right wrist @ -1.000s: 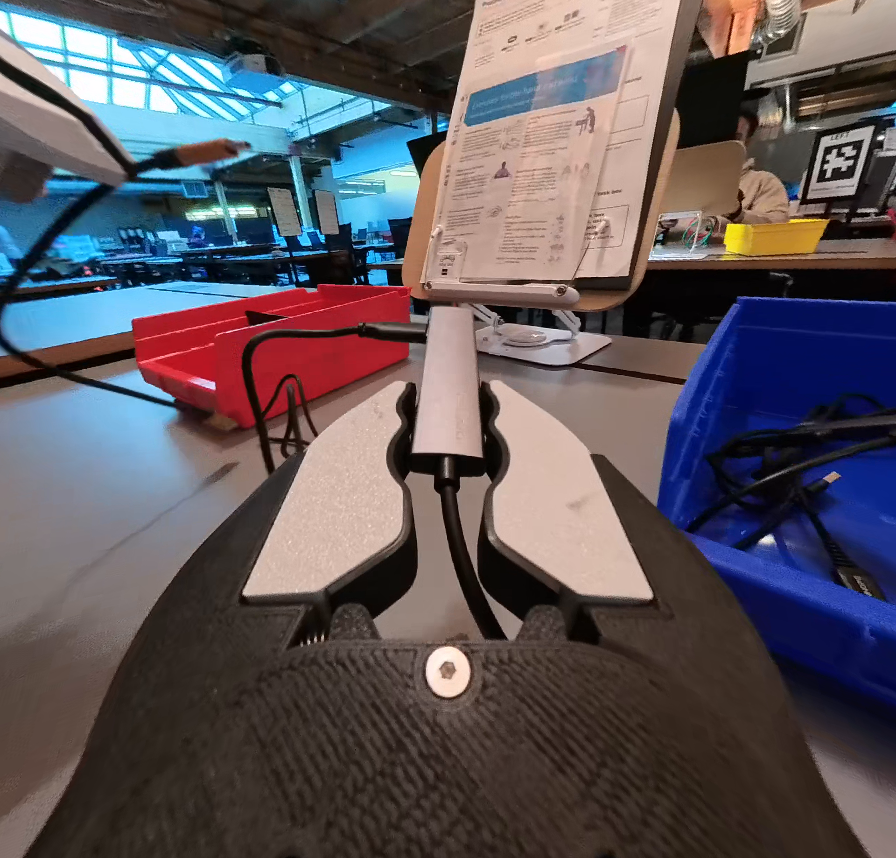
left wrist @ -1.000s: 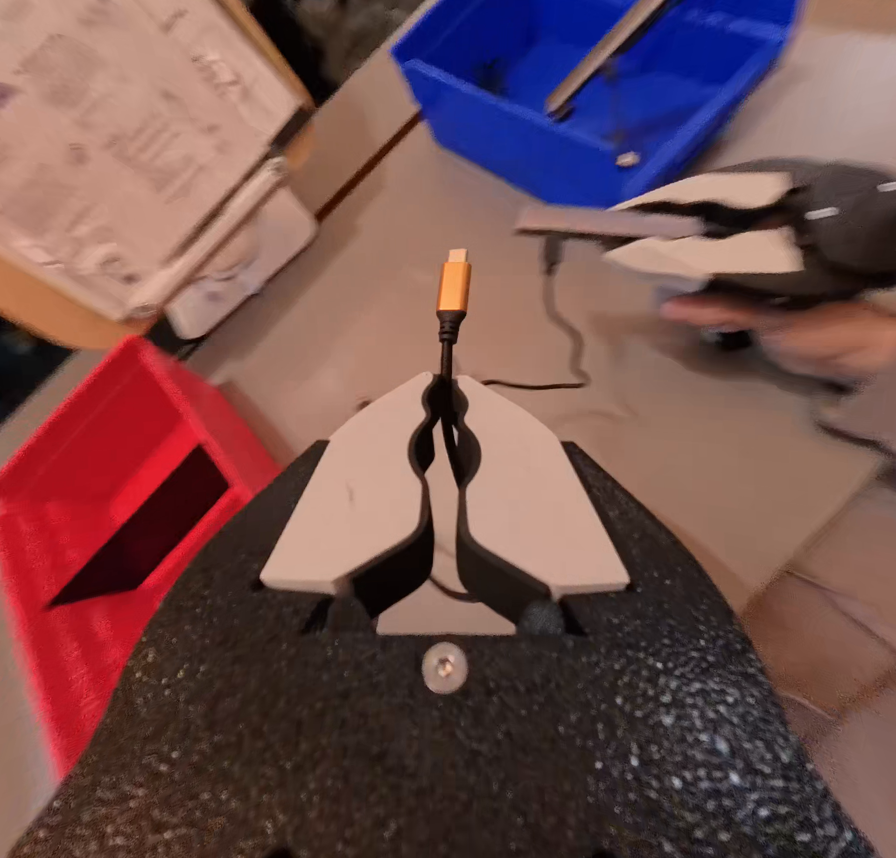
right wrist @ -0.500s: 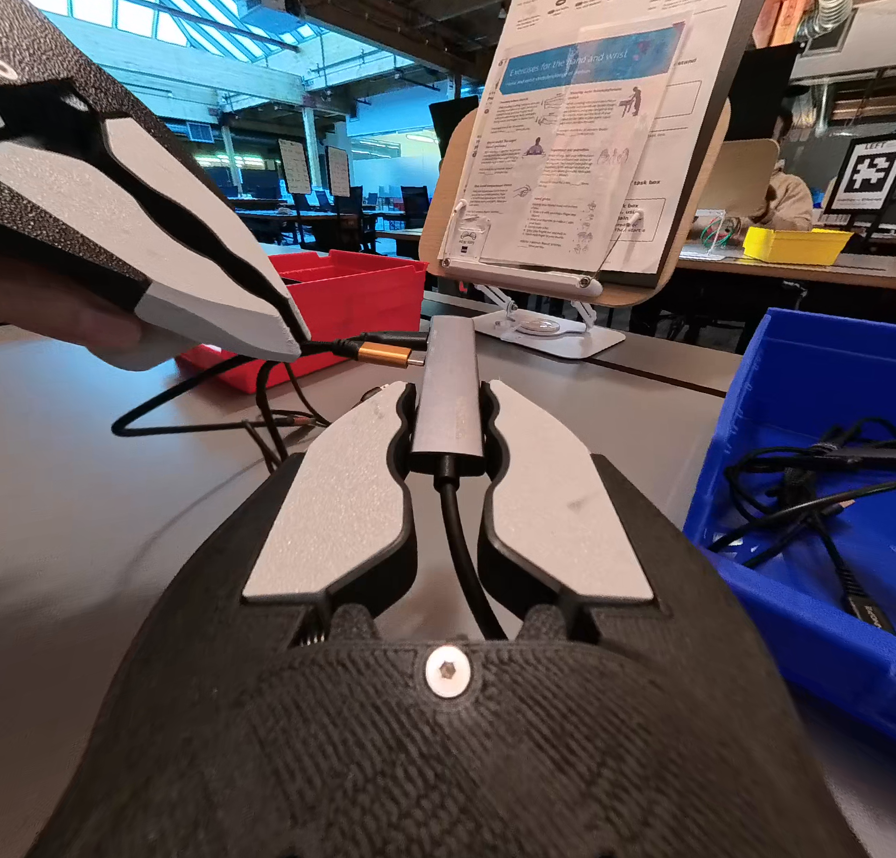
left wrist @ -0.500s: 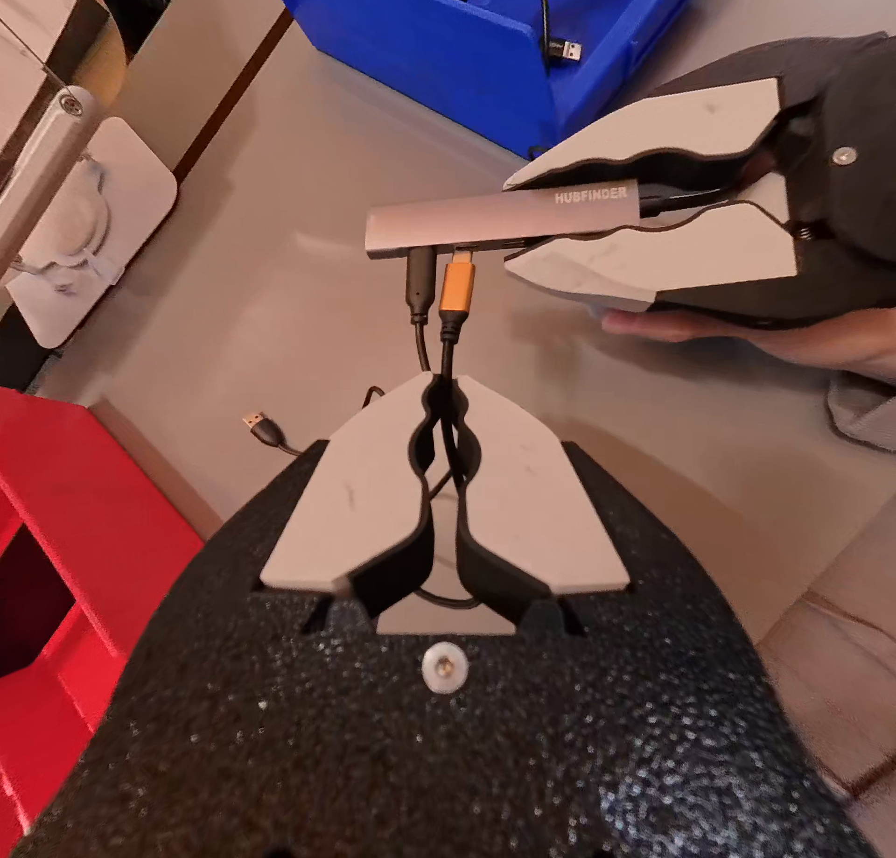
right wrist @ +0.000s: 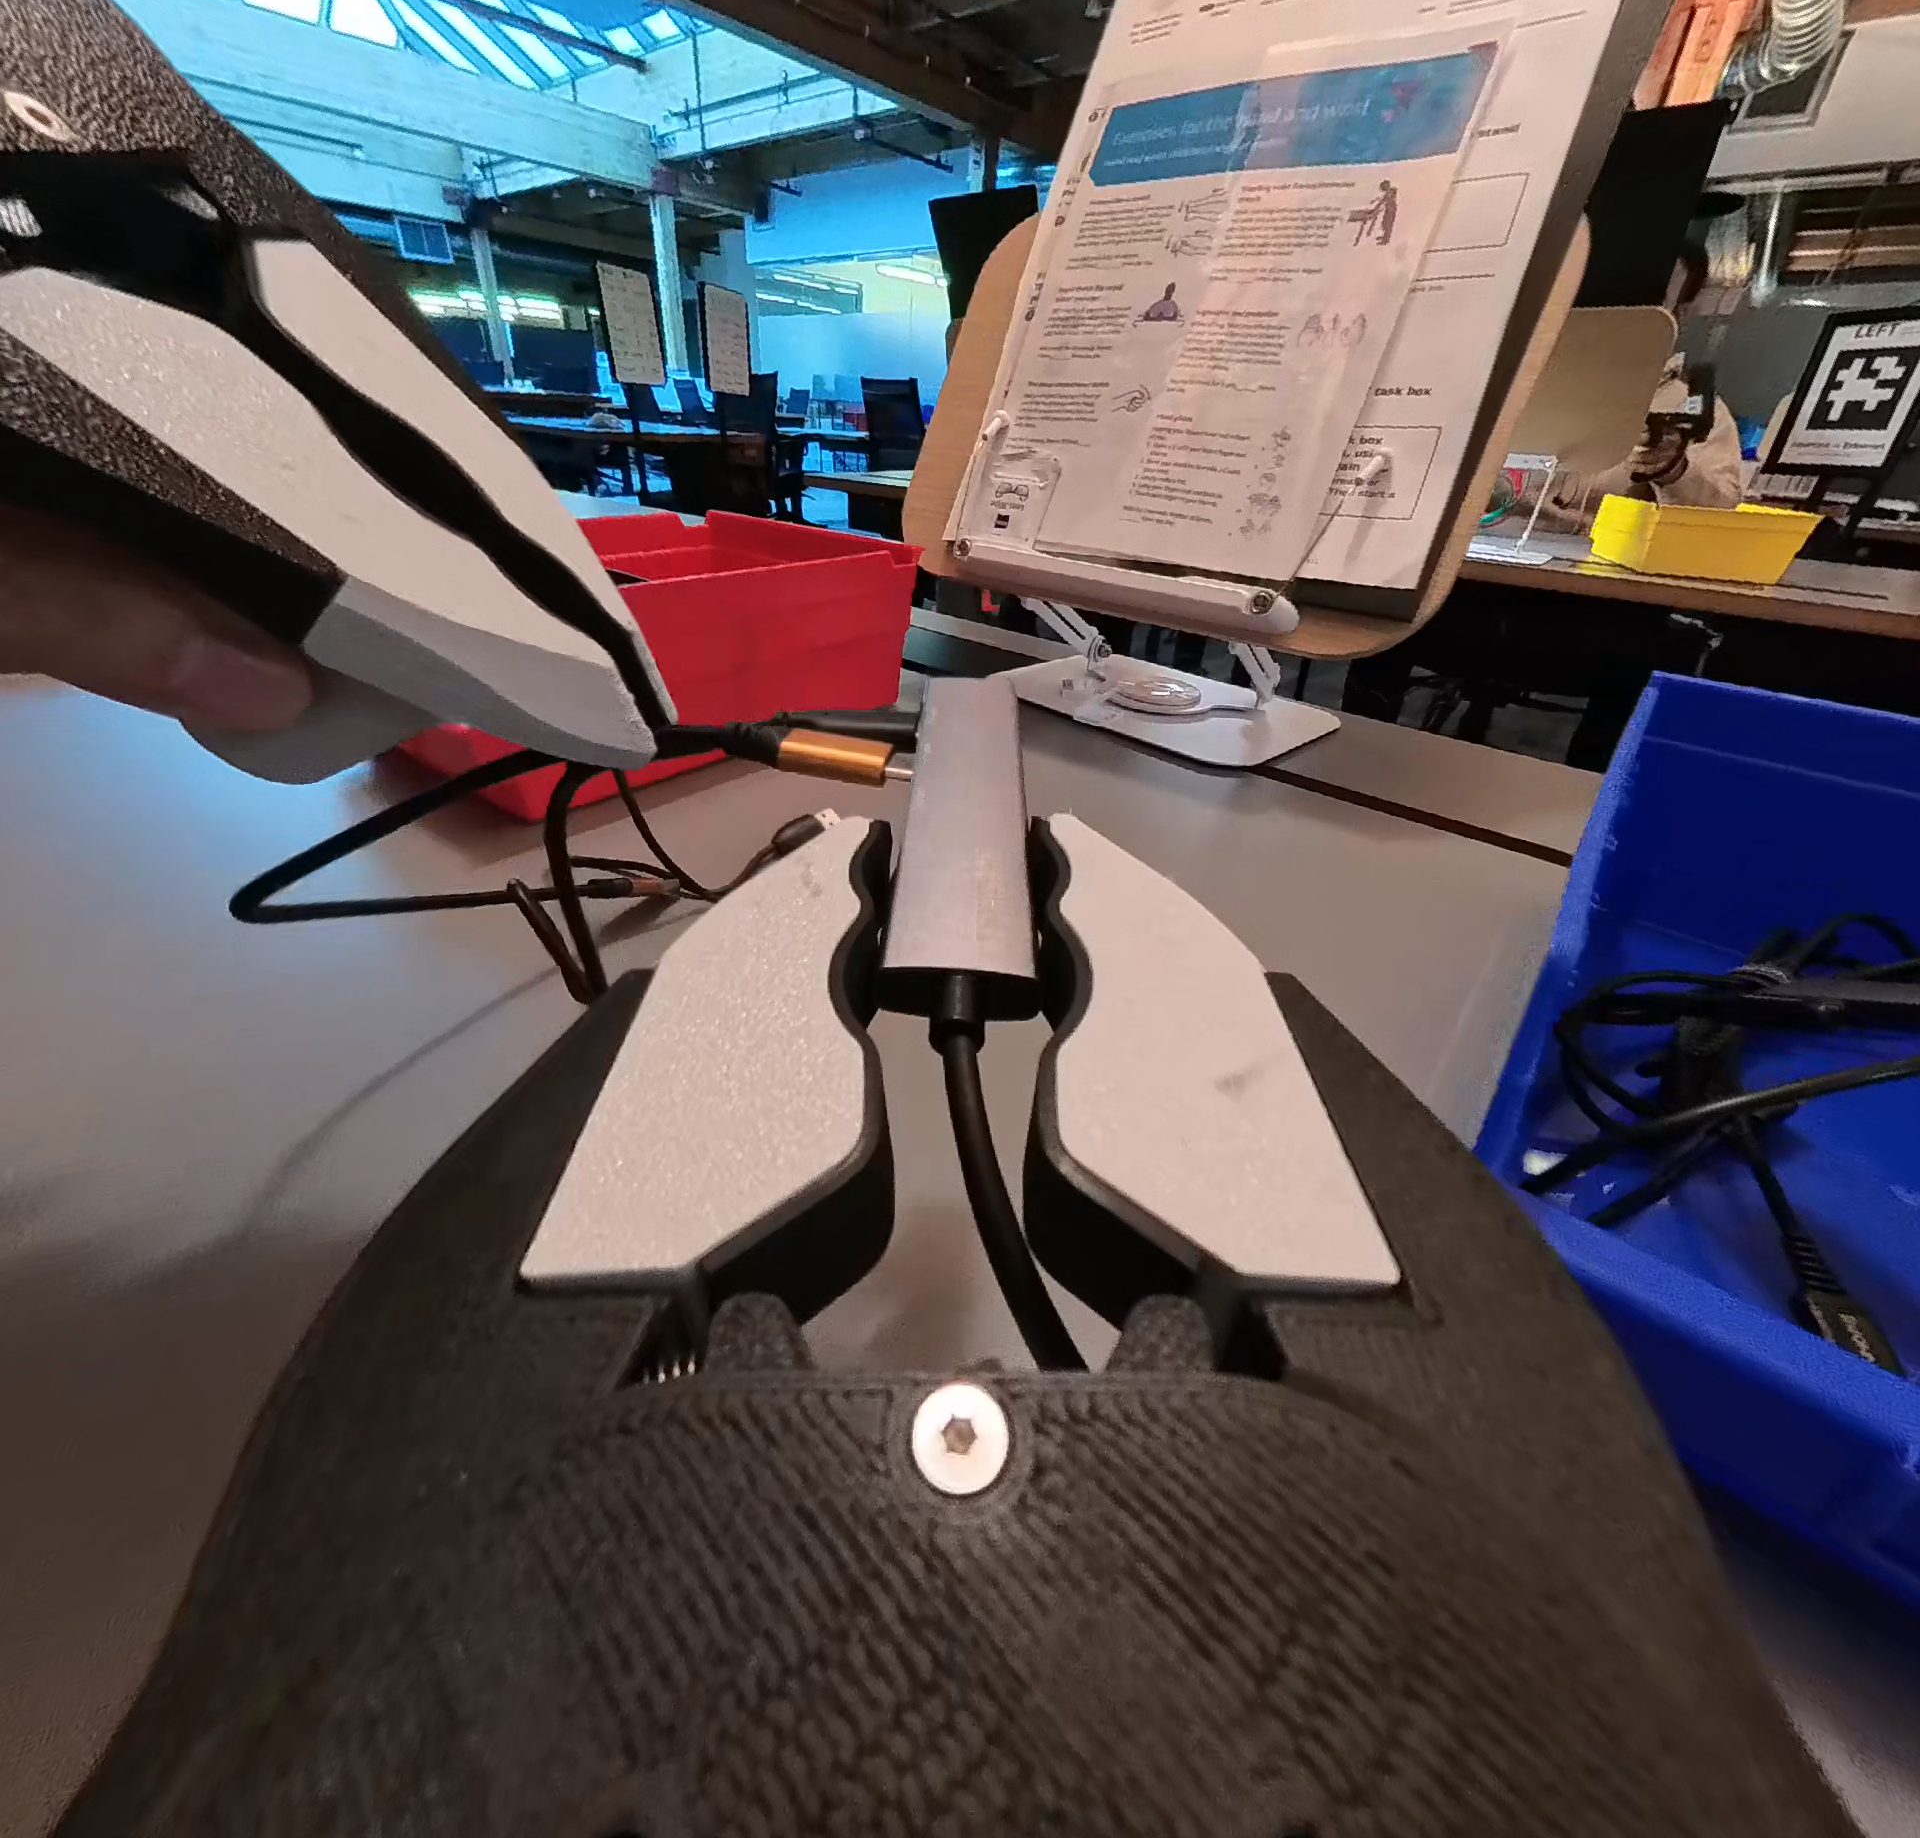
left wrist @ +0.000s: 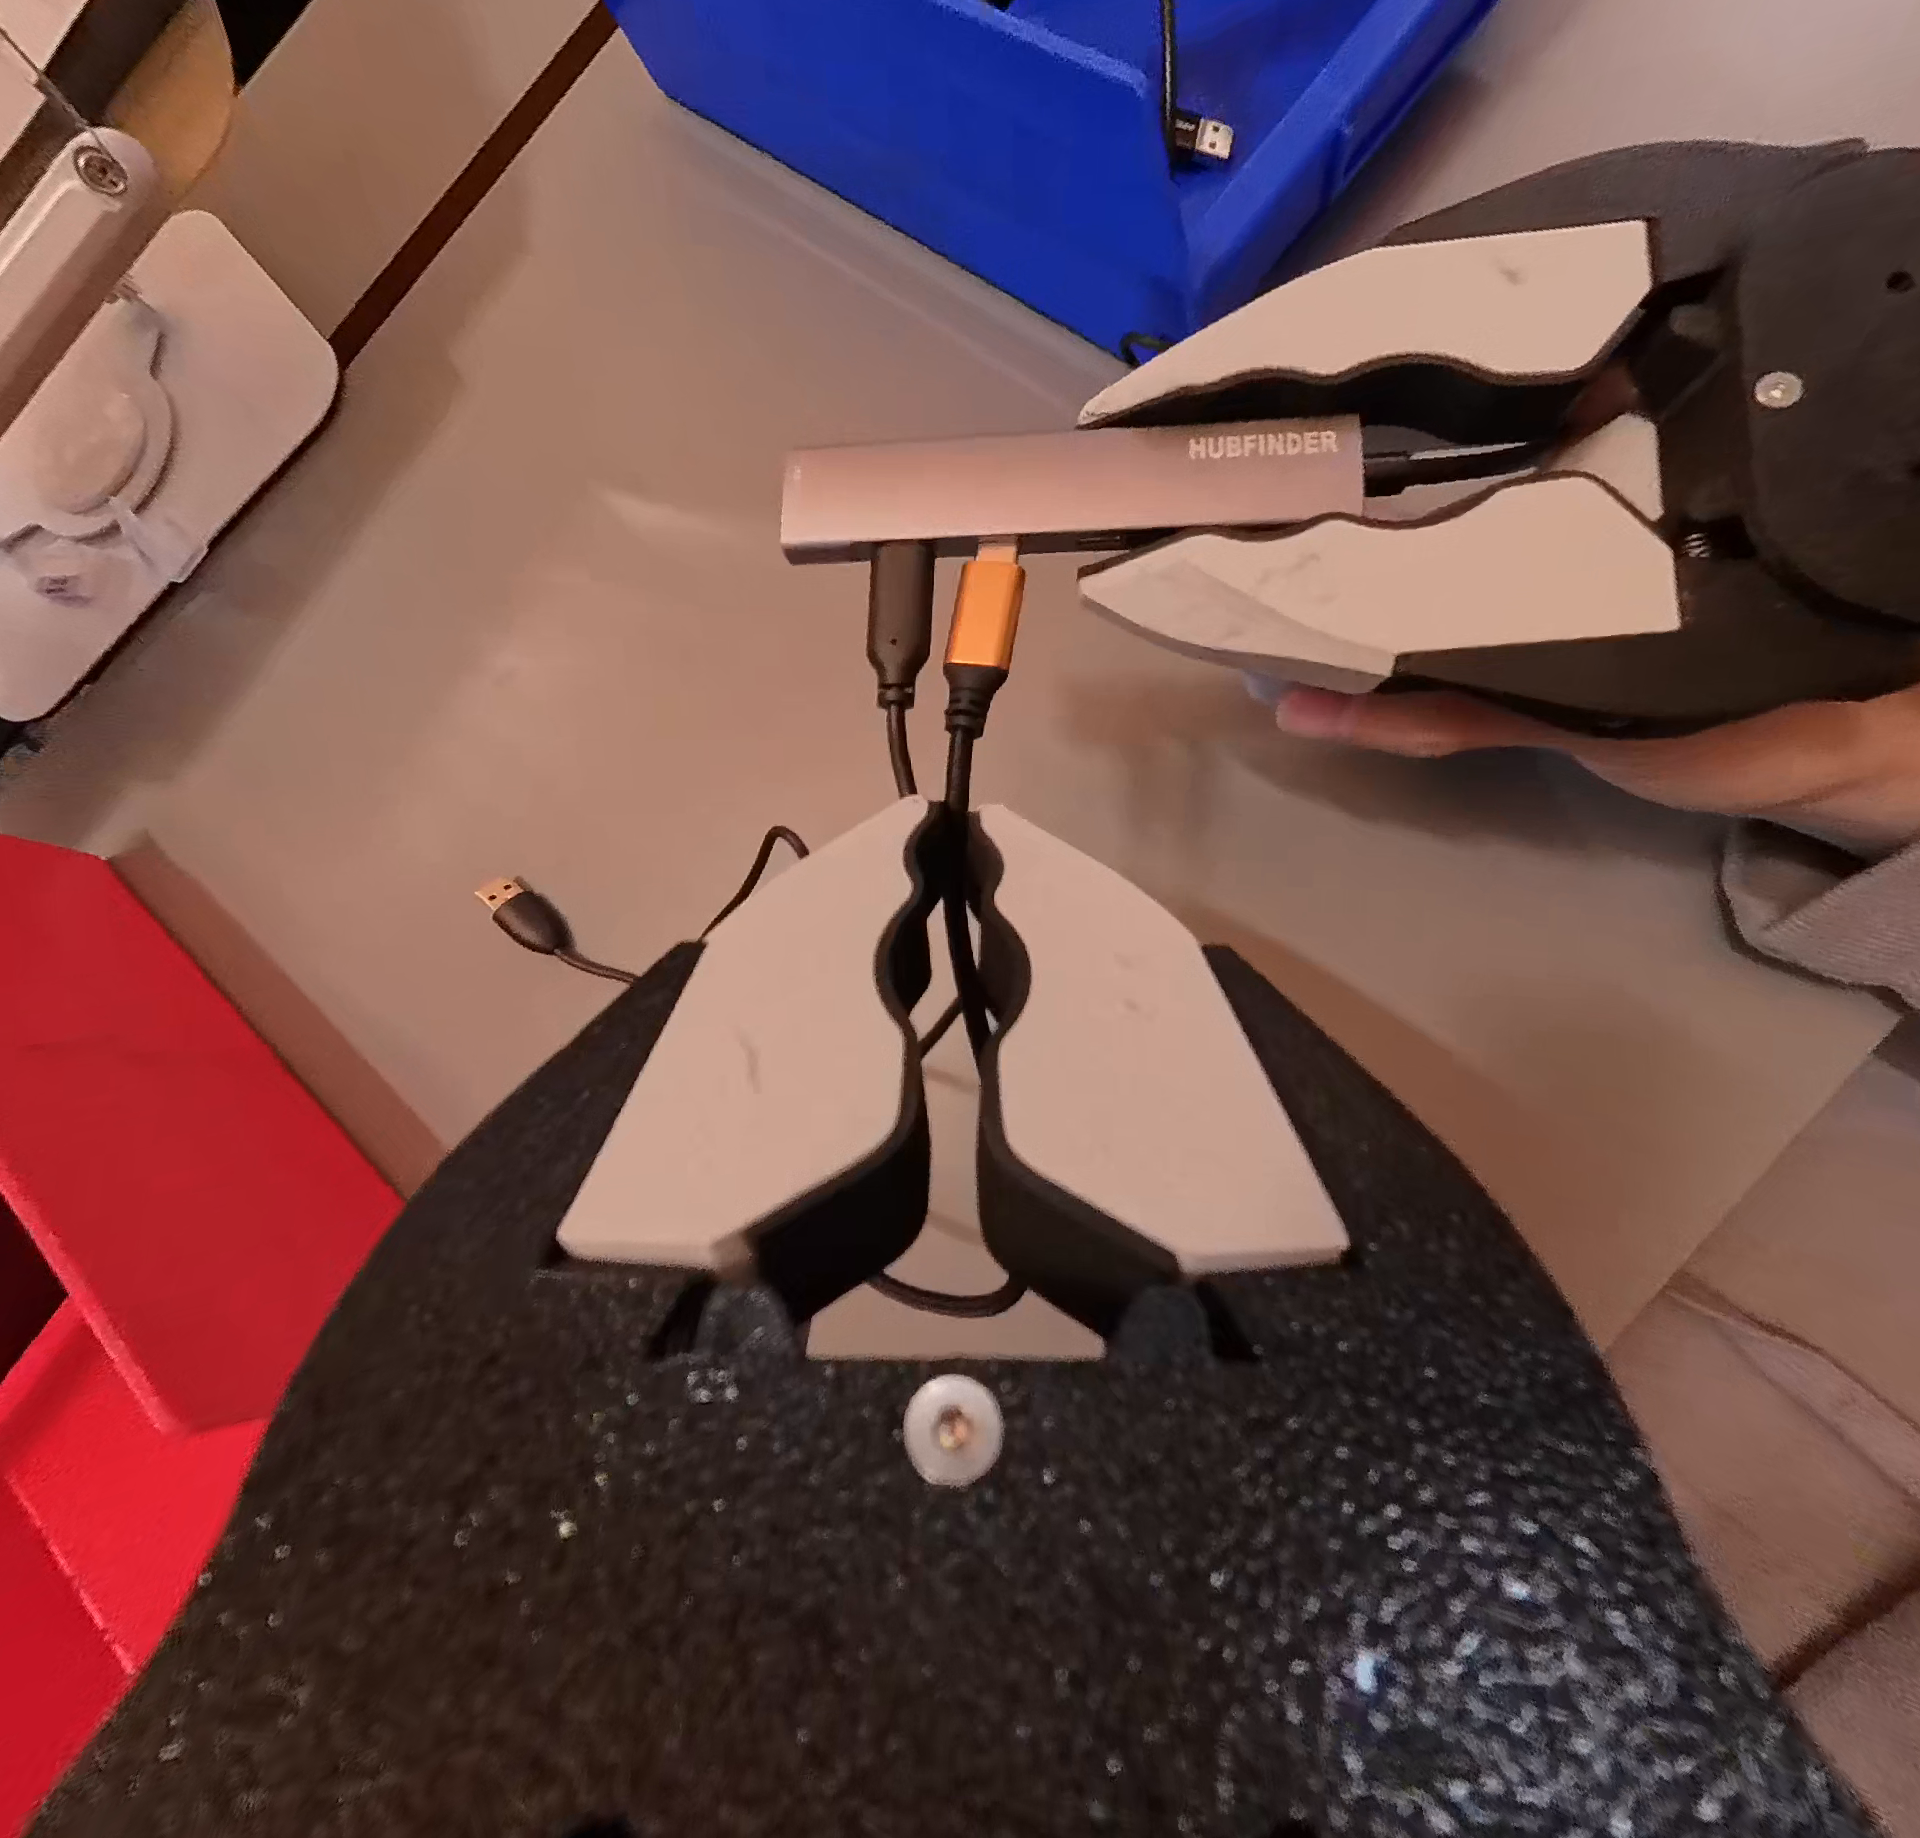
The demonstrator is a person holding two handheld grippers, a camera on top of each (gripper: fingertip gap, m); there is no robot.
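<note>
Left claw (left wrist: 948,812) clenched on orange-plug cable (left wrist: 982,612) at grey hub (left wrist: 1070,489), right claw (right wrist: 961,832) gripping hub.

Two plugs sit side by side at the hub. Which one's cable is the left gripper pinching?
The orange-sleeved plug: its cable runs straight down into the shut left gripper. The black plug beside it, farther from the right gripper, has a cable that passes left of the fingertips.

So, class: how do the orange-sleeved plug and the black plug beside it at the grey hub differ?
The orange metal-sleeved plug shows bare metal at its tip, not fully seated; the black plug sits flush in the slim grey hub. Orange's cable is pinched by the left gripper; black's passes behind. Both meet the same hub edge.
</note>
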